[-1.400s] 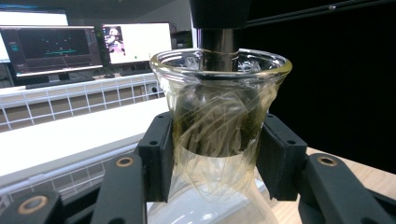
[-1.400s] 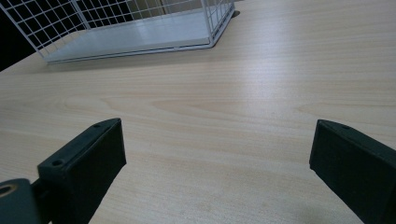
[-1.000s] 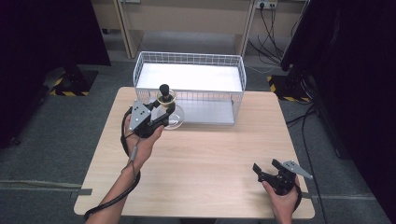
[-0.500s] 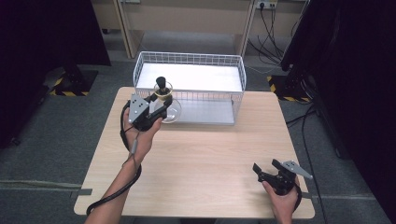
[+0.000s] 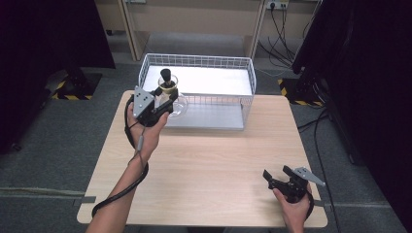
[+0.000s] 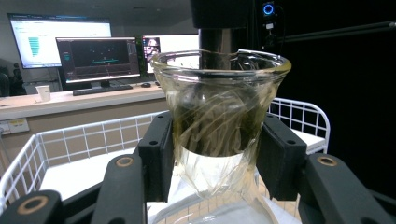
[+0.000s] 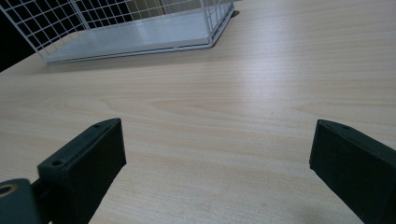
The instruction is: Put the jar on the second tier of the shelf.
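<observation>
- Left gripper (image 5: 167, 99), black two-jaw with grey three-cornered plate on top, clamped on the neck of a clear glass flask (image 6: 219, 126) with a flared rim; in the left gripper view both jaws press the neck's sides.
- A black rod-like stopper (image 5: 165, 76) stands up out of the flask mouth.
- Flask is raised off the table, at the front left corner of the white wire basket (image 5: 245, 65), round body (image 5: 178, 107) just in front of the basket's front wall.
- Right gripper (image 5: 275, 175), same black build, jaws spread wide, nothing between them; right gripper view has bare wood between the two pads.
- Right gripper sits low near the front right of the light wooden table (image 5: 214, 160), well apart from flask and basket.
- Basket is at the table's far edge, white flat floor inside.
- Grey carpet floor (image 5: 48, 141) around the table.
</observation>
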